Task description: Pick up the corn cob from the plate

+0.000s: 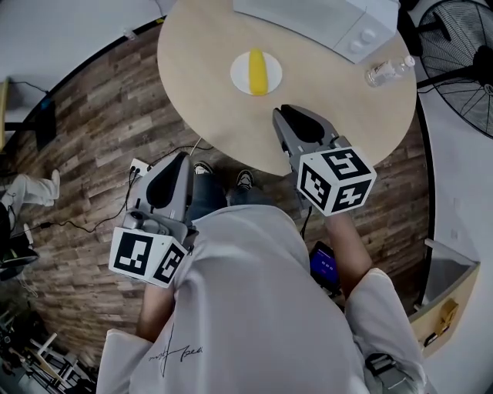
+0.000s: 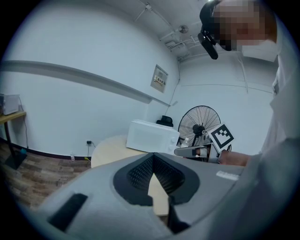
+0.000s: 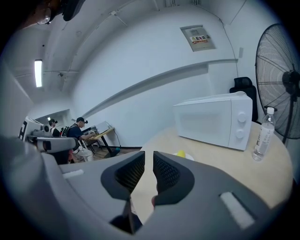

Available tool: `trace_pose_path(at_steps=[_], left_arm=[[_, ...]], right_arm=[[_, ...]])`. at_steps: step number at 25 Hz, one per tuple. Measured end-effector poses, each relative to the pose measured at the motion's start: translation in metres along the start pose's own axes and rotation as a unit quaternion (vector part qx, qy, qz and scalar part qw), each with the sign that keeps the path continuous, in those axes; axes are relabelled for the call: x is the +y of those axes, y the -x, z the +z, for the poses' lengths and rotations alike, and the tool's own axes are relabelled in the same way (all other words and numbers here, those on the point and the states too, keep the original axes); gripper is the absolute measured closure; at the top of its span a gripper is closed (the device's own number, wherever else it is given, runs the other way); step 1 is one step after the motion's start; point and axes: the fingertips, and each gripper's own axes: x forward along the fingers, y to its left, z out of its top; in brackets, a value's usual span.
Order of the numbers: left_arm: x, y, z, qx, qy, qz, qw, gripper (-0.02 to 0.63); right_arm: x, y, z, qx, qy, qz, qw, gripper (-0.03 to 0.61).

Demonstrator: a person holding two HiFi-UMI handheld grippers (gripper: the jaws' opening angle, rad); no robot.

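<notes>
Corn cob (image 1: 258, 71), smooth yellow and roughly cylindrical, lies flat in the middle of a small round white plate (image 1: 239, 78). Nothing else is on the plate. In the head view the cob's long axis runs from the person's side of the table toward the microwave (image 1: 323, 19), and both ends reach close to the plate's rim. The plate sits on a round table (image 1: 208, 100) with a pale matte wood top, above a floor (image 1: 100, 131) of dark wood planks. The boxy white microwave has two round knobs. A clear plastic bottle (image 1: 389, 71) is on the table near it, and a black wire-cage fan (image 1: 458, 54) stands past the table's edge.

The right gripper (image 1: 279, 114) hovers over the table's near edge, pointing at the plate but well short of it. Its grey jaws, with black ribbed pads, stand a narrow slit apart and nothing is between them. The left gripper (image 1: 183, 156) is off the table over the floor. Its jaw tips meet and it holds nothing.
</notes>
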Motion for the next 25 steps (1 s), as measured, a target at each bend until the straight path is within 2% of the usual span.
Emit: trace_pose_path(at_steps=[4, 8, 20, 25], left_arm=[[0.000, 0.001, -0.003, 0.004, -0.002, 0.001, 1.0000, 0.622], [0.001, -0.004, -0.003, 0.006, -0.021, 0.001, 0.9998, 0.623], [0.013, -0.015, 0.011, -0.007, -0.015, -0.020, 0.9997, 0.622], [0.023, -0.020, 0.020, -0.011, -0.026, -0.018, 0.9994, 0.621]], right_arm=[[-0.006, -0.008, -0.005, 0.001, -0.007, -0.012, 1.000, 0.505], [-0.016, -0.018, -0.009, -0.002, -0.009, -0.033, 0.999, 0.503], [-0.026, -0.043, -0.004, 0.009, -0.014, -0.064, 0.998, 0.472], [-0.030, -0.063, 0.002, 0.017, -0.015, -0.076, 0.997, 0.462]])
